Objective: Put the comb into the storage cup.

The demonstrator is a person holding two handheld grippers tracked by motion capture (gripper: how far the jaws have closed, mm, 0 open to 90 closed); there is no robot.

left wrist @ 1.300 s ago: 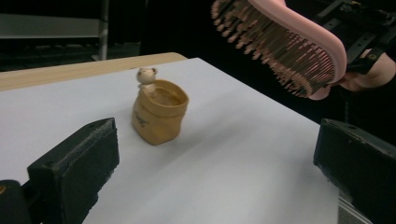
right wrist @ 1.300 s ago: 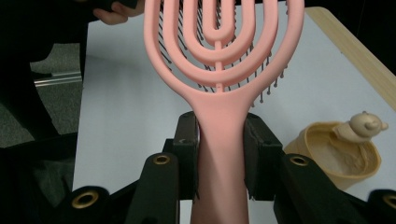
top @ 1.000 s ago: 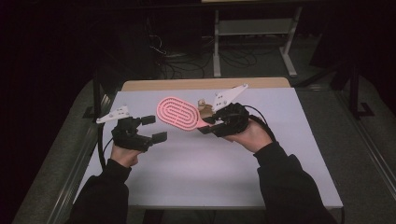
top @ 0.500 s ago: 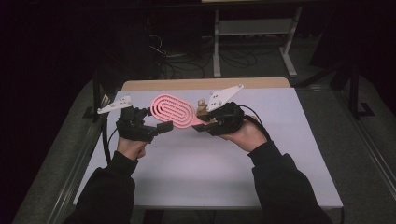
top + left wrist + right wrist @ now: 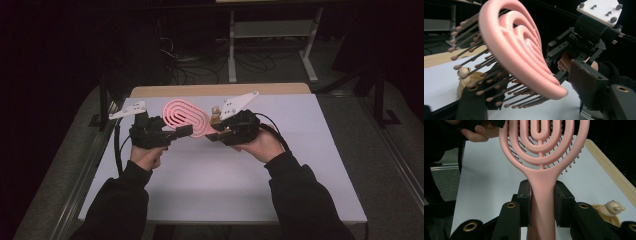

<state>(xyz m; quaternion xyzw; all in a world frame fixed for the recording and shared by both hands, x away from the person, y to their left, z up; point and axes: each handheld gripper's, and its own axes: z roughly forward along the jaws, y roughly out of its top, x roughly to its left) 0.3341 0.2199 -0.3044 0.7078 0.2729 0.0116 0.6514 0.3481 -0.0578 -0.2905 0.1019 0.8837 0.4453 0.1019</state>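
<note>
A pink hairbrush [image 5: 182, 117] with a vented oval head and brown-tipped bristles is held above the white table [image 5: 225, 190]. My right gripper [image 5: 212, 132] is shut on its handle [image 5: 541, 202], one pad on each side. My left gripper [image 5: 182, 132] has just been closing and has the brush head [image 5: 519, 50] between its jaws. In the left gripper view, one jaw meets the bristle tips and the other pad [image 5: 586, 82] sits at the head's back rim. The right gripper's body [image 5: 584, 32] shows beyond the brush there.
A small tan wooden piece with a bear figure [image 5: 216, 112] lies on the table by the right gripper, also the bear figure [image 5: 610, 210]. A wooden strip [image 5: 215, 90] lines the table's far edge. Cables and a metal frame [image 5: 270, 30] stand on the dark floor behind.
The left hand rose and moved right to the brush, and its jaws closed around the head. The brush shifted slightly left. The right hand stayed in place.
</note>
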